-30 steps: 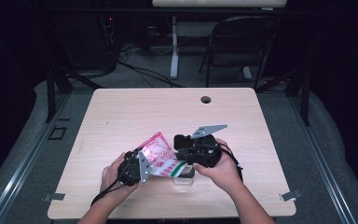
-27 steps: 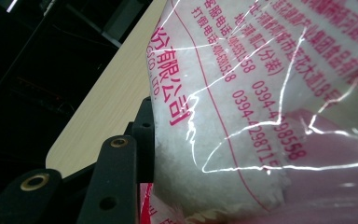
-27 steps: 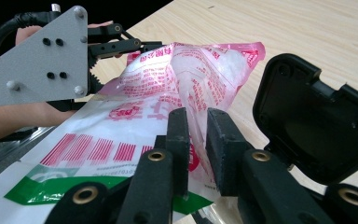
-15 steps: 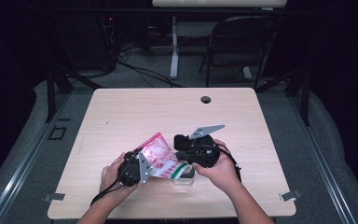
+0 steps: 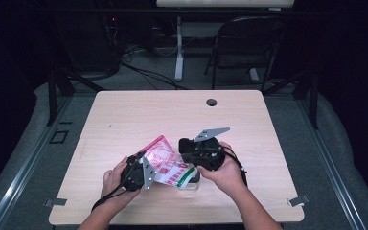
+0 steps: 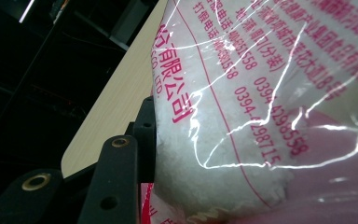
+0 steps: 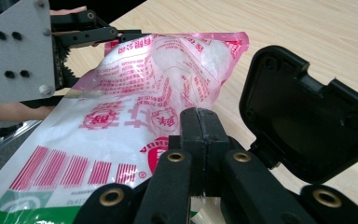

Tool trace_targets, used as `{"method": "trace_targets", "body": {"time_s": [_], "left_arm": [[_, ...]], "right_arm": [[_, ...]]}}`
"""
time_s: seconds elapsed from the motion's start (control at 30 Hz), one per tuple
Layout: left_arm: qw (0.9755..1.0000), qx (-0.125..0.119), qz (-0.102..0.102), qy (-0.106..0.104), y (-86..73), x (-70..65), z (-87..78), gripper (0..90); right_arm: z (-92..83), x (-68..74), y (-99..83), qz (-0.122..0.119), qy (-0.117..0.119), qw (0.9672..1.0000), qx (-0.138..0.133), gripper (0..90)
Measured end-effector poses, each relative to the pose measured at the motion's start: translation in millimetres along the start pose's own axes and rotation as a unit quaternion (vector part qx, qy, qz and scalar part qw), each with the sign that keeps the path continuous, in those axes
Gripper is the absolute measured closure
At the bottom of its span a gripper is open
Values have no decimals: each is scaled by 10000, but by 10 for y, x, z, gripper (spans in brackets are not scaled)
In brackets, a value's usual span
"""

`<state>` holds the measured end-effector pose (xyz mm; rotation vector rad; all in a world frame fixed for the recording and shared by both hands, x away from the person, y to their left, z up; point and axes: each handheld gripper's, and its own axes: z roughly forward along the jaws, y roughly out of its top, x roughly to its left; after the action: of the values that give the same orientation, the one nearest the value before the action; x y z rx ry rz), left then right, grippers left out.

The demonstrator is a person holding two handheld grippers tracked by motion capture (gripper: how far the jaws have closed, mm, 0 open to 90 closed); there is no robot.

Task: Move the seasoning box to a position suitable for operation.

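Bag (image 5: 166, 164) of white granules, printed in pink and green, hangs tilted between two hand-held grippers just above the near middle of the surface (image 5: 139, 115), its pink end pointing up and away and its green-striped end low over a clear container (image 5: 191, 181) near the front edge. The left hand-held gripper (image 5: 146, 172) holds the bag's bulging side, its jaws part-spread around the fill; in the left gripper view one black jaw presses into the film beside the red print. The right hand-held gripper (image 7: 200, 140) has just been closing, and its jaws now stand pressed together on a fold of the film, as the right gripper view shows.

The likeliest trouble, by this reading, is the thin plastic itself: a pinch on a mere fold can slide off slick film, dropping that side and swinging the whole weight onto the left grip. Pulling the two grips apart too sharply could tear the film and scatter granules over the surface. Whether the bag is open at either end cannot be told; if it is, further tilting could spill the fill beside the container rather than into it.
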<state>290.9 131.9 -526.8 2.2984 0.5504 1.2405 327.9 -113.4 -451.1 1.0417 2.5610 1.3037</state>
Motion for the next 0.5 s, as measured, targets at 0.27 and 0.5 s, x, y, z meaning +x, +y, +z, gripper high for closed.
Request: {"method": "trace_targets", "body": {"time_s": [0.27, 0.5], "left_arm": [[9999, -15, 121, 76, 26, -3, -14, 612], [9998, -11, 144, 108, 42, -23, 0, 614]], "right_arm": [[1, -33, -4, 55, -88, 9999, -57, 900], [0, -69, -19, 96, -95, 9999, -81, 900]]}}
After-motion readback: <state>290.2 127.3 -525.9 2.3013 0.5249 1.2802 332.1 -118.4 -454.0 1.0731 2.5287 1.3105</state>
